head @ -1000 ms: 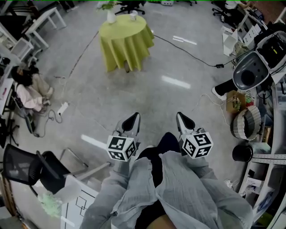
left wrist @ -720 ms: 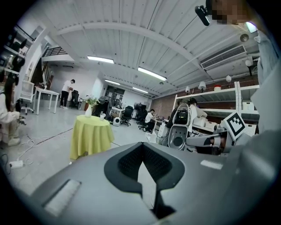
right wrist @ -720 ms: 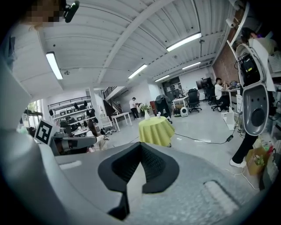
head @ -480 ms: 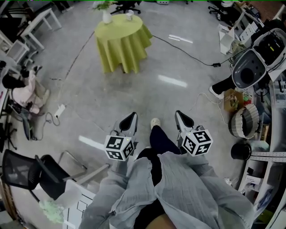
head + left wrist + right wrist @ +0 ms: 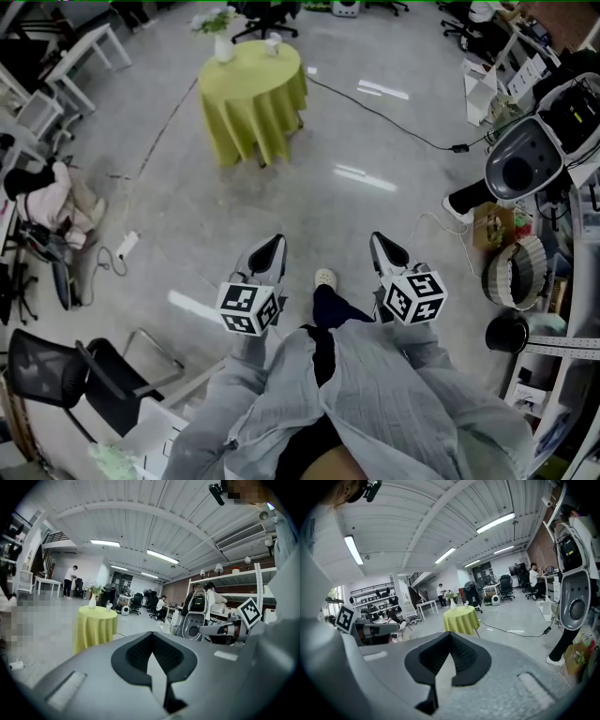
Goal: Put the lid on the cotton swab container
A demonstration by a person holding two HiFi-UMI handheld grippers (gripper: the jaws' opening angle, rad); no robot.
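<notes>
- A glossy grey floor of a large open workshop, seen steeply from above; the person's grey sleeves fill the bottom edge.
- Close in, the left gripper and right gripper point forward side by side, each with its jaws pressed together on nothing.
- Between them a pale shoe shows mid-step. It was out of sight a second ago, and the floor has slid past since, so the person is walking forward.
- The task has likely not started; this is the approach.
- Well ahead stands a round table under a yellow-green cloth.
- On it are a vase and a small white pot, possibly the cotton swab container; no lid can be made out.
- Office chairs and desks line the far edges.
</notes>
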